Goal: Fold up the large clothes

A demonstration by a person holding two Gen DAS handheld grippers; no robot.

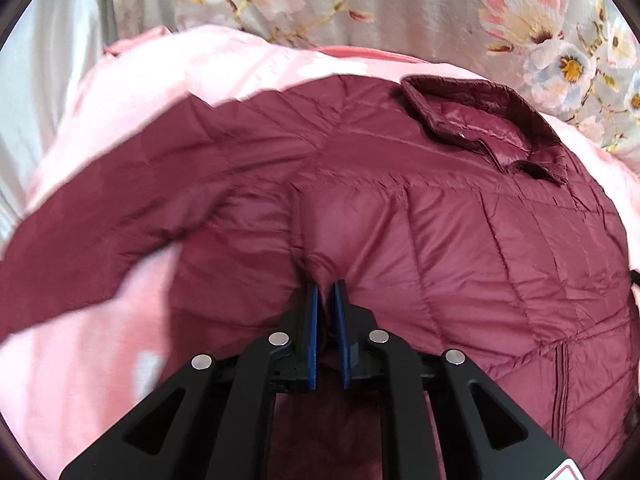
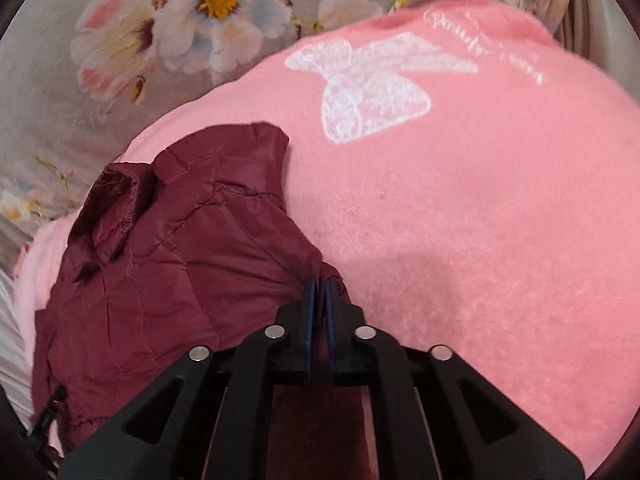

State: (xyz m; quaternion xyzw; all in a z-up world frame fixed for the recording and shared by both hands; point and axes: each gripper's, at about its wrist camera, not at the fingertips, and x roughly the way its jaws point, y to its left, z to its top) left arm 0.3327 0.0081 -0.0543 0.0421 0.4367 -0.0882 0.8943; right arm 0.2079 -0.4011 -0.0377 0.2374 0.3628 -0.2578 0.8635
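In the left wrist view the left hand-held gripper (image 1: 328,286) reaches in from the bottom centre, its blue-padded fingers (image 1: 313,320) drawn nearly together and pinching a fold of the maroon quilted jacket (image 1: 440,232). The jacket fills the middle and right of that frame, its collar (image 1: 480,120) at upper right and one sleeve (image 1: 100,240) sweeping to the left edge, blurred. Its lower right part, with a zip, runs out of the frame.

In the right wrist view the right hand-held gripper (image 2: 319,286) likewise enters from bottom centre, jaws closed on the jacket's edge (image 2: 180,264), which lies bunched in the lower left. What the pads hold between them is mostly hidden by the black frame.

The jacket rests on a pink fleece blanket (image 2: 460,220), which spreads bare across the right and centre of the right view, bearing a white bow print (image 2: 360,80) and script too small to read. Beyond, along the top of both frames, lies a floral sheet (image 1: 560,40).
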